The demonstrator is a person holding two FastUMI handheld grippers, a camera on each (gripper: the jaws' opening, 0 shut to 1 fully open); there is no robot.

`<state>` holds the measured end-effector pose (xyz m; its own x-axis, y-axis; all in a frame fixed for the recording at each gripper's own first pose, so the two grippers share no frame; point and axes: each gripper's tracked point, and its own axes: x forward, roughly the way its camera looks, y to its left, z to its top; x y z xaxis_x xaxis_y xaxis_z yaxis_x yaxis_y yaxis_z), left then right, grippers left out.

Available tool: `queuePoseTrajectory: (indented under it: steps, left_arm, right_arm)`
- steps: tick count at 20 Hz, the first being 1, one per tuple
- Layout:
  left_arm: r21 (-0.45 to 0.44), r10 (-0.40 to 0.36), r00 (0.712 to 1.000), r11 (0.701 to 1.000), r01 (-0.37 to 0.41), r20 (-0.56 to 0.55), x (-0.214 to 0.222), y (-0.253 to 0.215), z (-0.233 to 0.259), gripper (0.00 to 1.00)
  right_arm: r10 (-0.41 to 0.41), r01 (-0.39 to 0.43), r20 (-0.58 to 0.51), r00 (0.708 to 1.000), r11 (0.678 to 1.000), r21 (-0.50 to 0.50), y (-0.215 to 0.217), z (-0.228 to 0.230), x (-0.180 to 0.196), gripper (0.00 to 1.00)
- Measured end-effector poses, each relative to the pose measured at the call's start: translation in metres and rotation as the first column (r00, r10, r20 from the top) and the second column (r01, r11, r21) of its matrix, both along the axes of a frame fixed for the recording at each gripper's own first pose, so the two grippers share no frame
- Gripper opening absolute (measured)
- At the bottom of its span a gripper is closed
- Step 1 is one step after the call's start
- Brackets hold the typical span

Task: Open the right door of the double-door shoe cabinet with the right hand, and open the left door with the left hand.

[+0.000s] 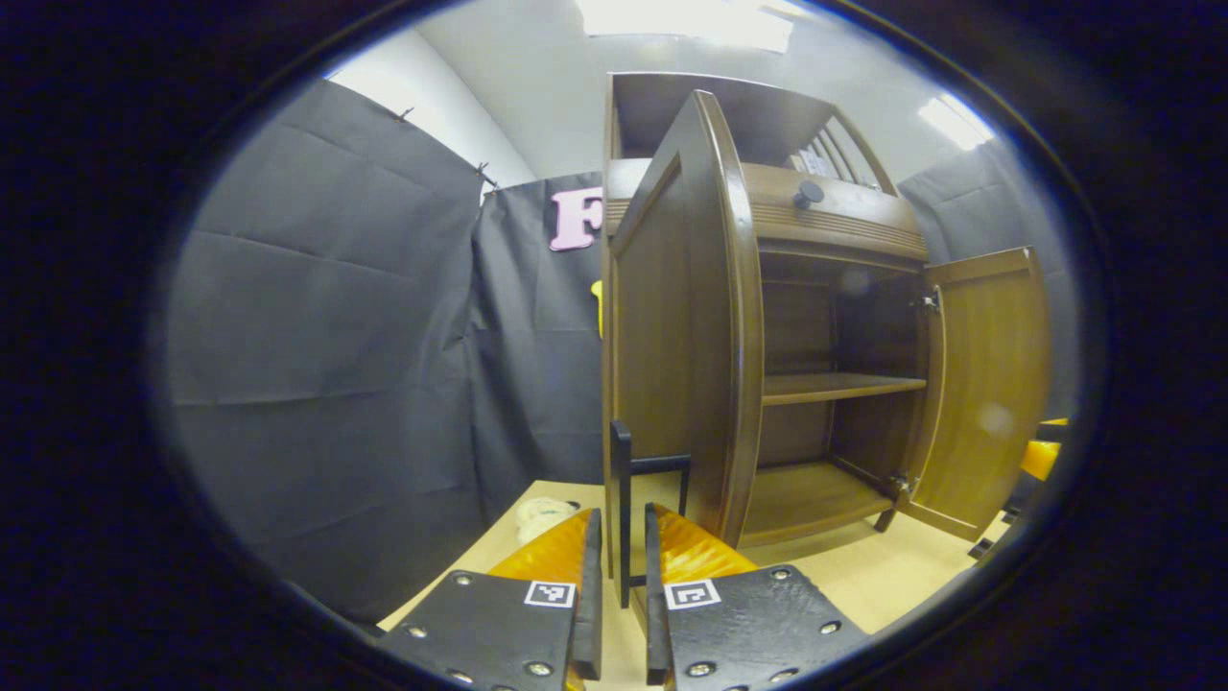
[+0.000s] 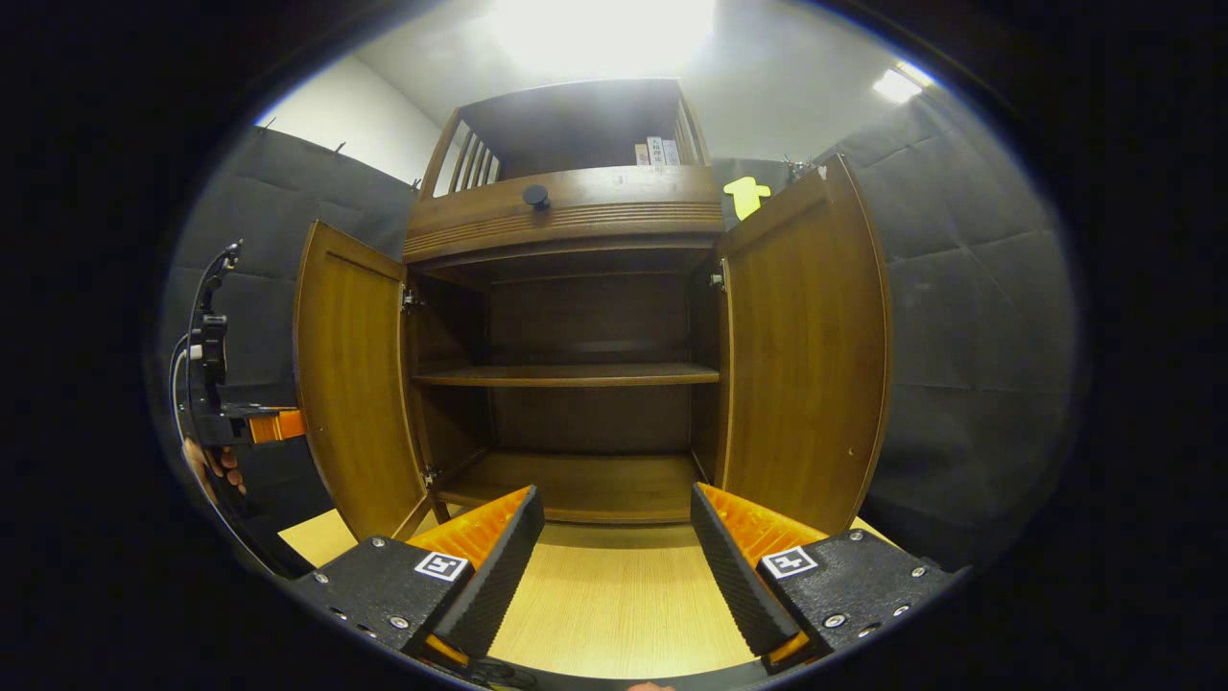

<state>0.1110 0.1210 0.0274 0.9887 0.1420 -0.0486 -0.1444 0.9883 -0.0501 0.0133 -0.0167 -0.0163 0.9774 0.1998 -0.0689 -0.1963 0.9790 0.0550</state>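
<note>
Both brown wooden doors of the shoe cabinet (image 2: 576, 317) stand wide open, so little is left. The left gripper (image 1: 622, 576) is pinched on the left door's (image 1: 686, 317) thin black handle (image 1: 625, 499). The right gripper (image 2: 614, 566) is spread apart, holding nothing, with the right door (image 2: 806, 355) just ahead.

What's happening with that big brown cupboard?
A person is opening a wooden shoe cabinet with a two-finger gripper in each hand. Both doors already stand open. In the left gripper view, the left gripper has its fingers closed around the thin dark handle of the left door. In the right gripper view, the right gripper is open, holding nothing and clear of the right door, pointing at the bare shelves inside. The cabinet stands on a light wooden table.
</note>
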Motion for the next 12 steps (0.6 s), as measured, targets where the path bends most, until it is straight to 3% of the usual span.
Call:
queuePoseTrajectory:
  steps: [11, 12]
  left_arm:
    - [0.01, 0.202, 0.979, 0.979, -0.202, 0.018, -0.05, 0.089, -0.002, 0.14]
    - [-0.001, 0.199, 0.98, 0.98, -0.199, 0.026, -0.054, 0.092, 0.0, 0.23]
  right_arm:
    - [-0.004, 0.004, 0.024, 1.0, 1.0, 0.014, 0.005, 0.011, 0.001, 0.95]
    - [-0.007, 0.006, 0.028, 1.0, 1.0, 0.017, 0.004, 0.014, 0.002, 0.95]
